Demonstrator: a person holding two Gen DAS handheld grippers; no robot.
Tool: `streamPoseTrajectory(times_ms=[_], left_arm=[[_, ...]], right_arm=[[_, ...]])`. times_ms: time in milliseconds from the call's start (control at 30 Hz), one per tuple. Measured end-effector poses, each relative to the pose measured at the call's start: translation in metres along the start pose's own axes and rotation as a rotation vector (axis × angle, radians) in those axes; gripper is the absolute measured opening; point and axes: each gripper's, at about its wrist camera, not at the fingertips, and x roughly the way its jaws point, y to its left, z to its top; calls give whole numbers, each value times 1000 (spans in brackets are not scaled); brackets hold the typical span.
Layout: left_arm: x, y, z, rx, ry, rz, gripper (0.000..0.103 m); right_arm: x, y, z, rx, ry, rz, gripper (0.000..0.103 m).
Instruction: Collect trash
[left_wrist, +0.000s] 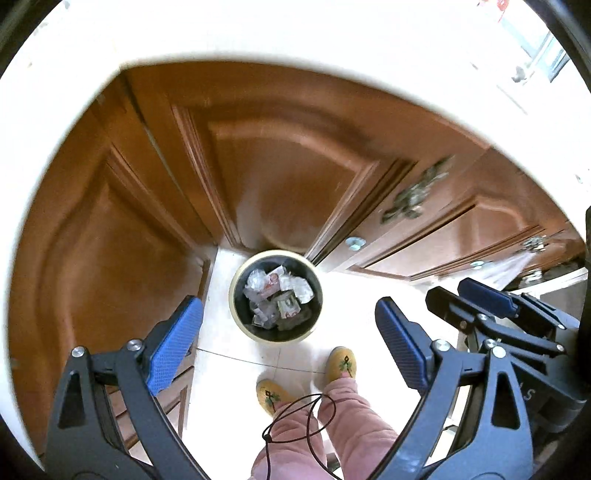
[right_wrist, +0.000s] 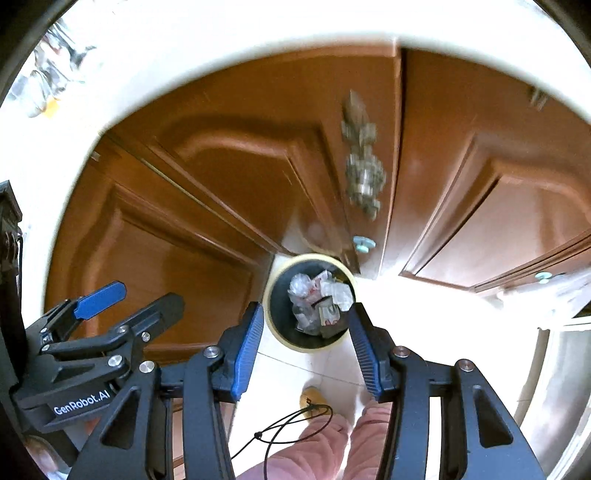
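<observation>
A round trash bin (left_wrist: 236, 295) with a cream rim and black liner stands on the pale tiled floor below the cabinets. It holds crumpled clear wrappers and paper trash (left_wrist: 279, 297). My left gripper (left_wrist: 286, 336) is open and empty, held high above the bin. My right gripper (left_wrist: 476, 295) shows at its right side, open. In the right wrist view the bin (right_wrist: 271, 306) and its trash (right_wrist: 317, 299) lie far below my open, empty right gripper (right_wrist: 306, 332). The left gripper (right_wrist: 136, 295) shows at the left, open.
Brown wooden cabinet doors (left_wrist: 280, 166) with ornate metal handles (left_wrist: 413, 199) curve around the bin under a white countertop edge (left_wrist: 258, 33). The person's pink trousers and yellow slippers (left_wrist: 341, 363) stand just before the bin. A thin black cord (left_wrist: 295, 424) hangs below.
</observation>
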Motion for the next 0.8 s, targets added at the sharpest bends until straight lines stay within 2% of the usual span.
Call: streamPoseTrajectory(times_ms=[267, 400, 567, 800], left_arm=[[-88, -15, 27, 30, -97, 17, 93], [-133, -26, 41, 52, -153, 29, 93], [-184, -37, 56, 72, -236, 50, 93], [-252, -55, 83, 68, -352, 80, 93]], right_arm=[[-113, 19, 26, -25, -88, -10, 50], [-155, 22, 38, -5, -123, -16, 51], [-218, 29, 55, -4, -203, 4, 52], [-296, 48, 73, -20, -316, -15, 53]])
